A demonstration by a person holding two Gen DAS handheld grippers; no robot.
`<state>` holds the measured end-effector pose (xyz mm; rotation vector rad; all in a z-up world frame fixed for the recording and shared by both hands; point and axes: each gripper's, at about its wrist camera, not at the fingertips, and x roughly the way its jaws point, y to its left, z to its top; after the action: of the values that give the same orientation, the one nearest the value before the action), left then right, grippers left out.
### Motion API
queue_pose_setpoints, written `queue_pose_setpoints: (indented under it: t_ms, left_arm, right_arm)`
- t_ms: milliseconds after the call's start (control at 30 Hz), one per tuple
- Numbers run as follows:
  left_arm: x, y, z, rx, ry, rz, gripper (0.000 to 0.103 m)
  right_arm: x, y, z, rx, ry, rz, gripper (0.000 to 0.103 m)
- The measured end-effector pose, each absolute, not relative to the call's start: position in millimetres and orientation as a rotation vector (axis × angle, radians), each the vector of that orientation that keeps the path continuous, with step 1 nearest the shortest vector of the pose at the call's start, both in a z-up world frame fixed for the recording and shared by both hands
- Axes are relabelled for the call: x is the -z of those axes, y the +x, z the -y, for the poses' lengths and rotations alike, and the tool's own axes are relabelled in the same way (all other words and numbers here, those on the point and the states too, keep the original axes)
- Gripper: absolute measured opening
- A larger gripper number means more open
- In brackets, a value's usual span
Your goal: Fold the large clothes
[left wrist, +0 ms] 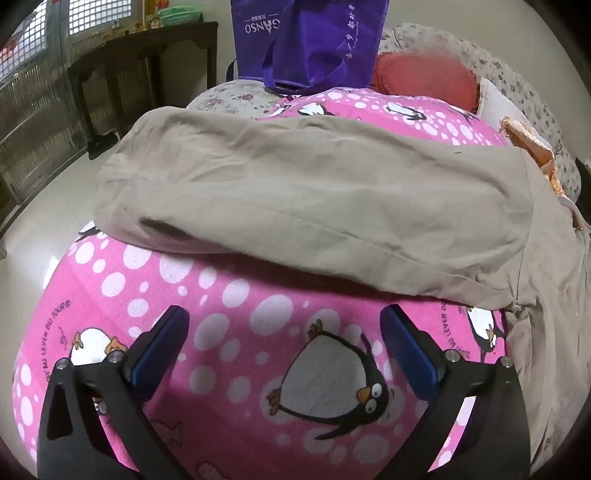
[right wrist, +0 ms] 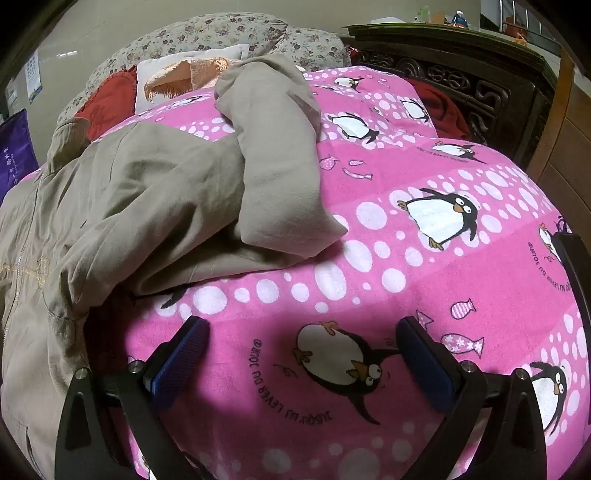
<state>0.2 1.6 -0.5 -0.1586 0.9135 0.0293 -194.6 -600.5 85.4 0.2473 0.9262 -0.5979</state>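
A large beige jacket (left wrist: 314,192) lies on a pink penguin-print bedspread (left wrist: 229,332). In the left wrist view one sleeve stretches across the bed just beyond my left gripper (left wrist: 284,321), which is open and empty above the spread. In the right wrist view the jacket (right wrist: 122,199) fills the left side, its zip front at the far left and its other sleeve (right wrist: 280,155) folded back over the body. My right gripper (right wrist: 301,332) is open and empty over the bedspread (right wrist: 424,258), right of the jacket's lower edge.
A purple tote bag (left wrist: 306,40), a red cushion (left wrist: 424,77) and floral pillows (right wrist: 207,33) sit at the head of the bed. An orange cloth on a white pillow (right wrist: 181,77) lies there too. A dark wooden table (left wrist: 147,55) stands left; a carved wooden bed frame (right wrist: 461,81) stands right.
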Motion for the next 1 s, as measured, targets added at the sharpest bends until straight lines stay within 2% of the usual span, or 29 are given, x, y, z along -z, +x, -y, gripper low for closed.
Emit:
queue_pose_setpoints:
  t_ms: [233, 467, 800, 1000]
  left_arm:
    - [-0.7, -0.7, -5.1, -0.046, -0.15, -0.92, 0.103]
    - [-12.2, 0.7, 13.2, -0.079, -0.106, -1.086, 0.103]
    - [-82.8, -51.1, 50.0, 0.037, -0.092, -0.988, 0.103]
    - [-98.7, -60.8, 89.9, 0.12, -0.024, -0.974, 0.103]
  right_arm:
    - [-85.3, -194.6, 600.6, 0.598, 0.248, -0.926, 0.102]
    - [-85.4, -194.6, 600.5, 0.598, 0.247, -0.926, 0.102]
    - [-85.3, -194.4, 601.2, 0.598, 0.248, -0.93, 0.102]
    - [-110.1, -195.7, 580.7, 0.562, 0.207, -1.058, 0.102]
